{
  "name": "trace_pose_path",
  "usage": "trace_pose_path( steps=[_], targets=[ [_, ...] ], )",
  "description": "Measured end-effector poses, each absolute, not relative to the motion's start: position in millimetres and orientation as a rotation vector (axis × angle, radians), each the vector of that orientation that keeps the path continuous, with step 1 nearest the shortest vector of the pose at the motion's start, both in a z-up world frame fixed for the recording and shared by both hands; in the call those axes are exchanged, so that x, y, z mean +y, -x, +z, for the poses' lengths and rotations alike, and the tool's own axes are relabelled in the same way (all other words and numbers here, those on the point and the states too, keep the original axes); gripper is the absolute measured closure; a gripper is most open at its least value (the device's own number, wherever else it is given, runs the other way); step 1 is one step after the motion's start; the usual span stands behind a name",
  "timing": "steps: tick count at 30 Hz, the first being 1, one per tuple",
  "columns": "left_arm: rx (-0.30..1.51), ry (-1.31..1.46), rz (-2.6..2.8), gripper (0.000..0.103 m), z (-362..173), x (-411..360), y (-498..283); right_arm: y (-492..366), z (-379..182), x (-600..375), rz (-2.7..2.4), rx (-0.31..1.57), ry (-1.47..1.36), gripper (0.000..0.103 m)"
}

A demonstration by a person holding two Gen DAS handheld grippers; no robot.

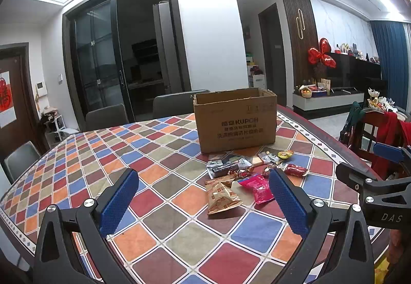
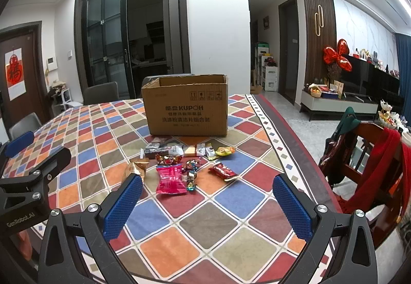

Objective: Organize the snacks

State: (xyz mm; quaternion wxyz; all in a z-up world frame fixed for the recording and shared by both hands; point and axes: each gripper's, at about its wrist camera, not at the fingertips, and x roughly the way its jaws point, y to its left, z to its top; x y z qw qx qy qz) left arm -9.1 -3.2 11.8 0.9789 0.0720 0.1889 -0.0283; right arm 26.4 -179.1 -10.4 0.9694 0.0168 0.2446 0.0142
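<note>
An open cardboard box (image 1: 235,120) stands on the checkered tablecloth; it also shows in the right wrist view (image 2: 186,106). Several snacks lie in front of it: a tan packet (image 1: 221,197) (image 2: 137,168), a pink packet (image 1: 258,187) (image 2: 170,178), a red packet (image 1: 295,169) (image 2: 223,171), a yellow sweet (image 1: 285,154) (image 2: 225,150), dark packets (image 1: 218,167) (image 2: 160,150) and foil candies (image 2: 191,176). My left gripper (image 1: 204,203) is open and empty above the table, short of the snacks. My right gripper (image 2: 208,207) is open and empty, also short of them.
The table (image 2: 277,129) ends in a curved edge at the right. A wooden chair with red clothes (image 2: 380,163) stands beside it. Grey chairs (image 1: 106,117) stand at the far side. The right gripper's body shows at the right of the left wrist view (image 1: 377,186).
</note>
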Motion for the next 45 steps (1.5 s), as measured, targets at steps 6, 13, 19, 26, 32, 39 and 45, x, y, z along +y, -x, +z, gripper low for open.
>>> trace_pose_path(
  steps=[6,13,19,26,32,39,45],
  targets=[
    [0.380,-0.145,-0.056,0.000,11,-3,10,-26,-9,-179,0.029,0.494,-0.034,0.001],
    [0.379,-0.146,-0.056,0.000,12,-3,10,-26,-10,-180,0.030,0.494,-0.037,0.001],
    [0.378,-0.146,-0.055,0.000,11,-3,10,-25,-9,-180,0.031,0.496,-0.037,0.001],
    [0.380,-0.146,-0.056,0.000,11,-3,10,-26,-10,-180,0.031,0.495,-0.038,0.001],
    [0.392,-0.146,-0.057,0.000,11,-1,5,-25,-9,-180,0.029,0.503,-0.040,0.001],
    [0.429,-0.146,-0.060,0.000,1,2,-15,-47,-21,-176,0.043,0.543,-0.045,0.001],
    [0.481,-0.149,-0.078,0.001,-8,-1,-39,-67,-29,-172,0.072,0.583,-0.038,0.001]
  ],
)
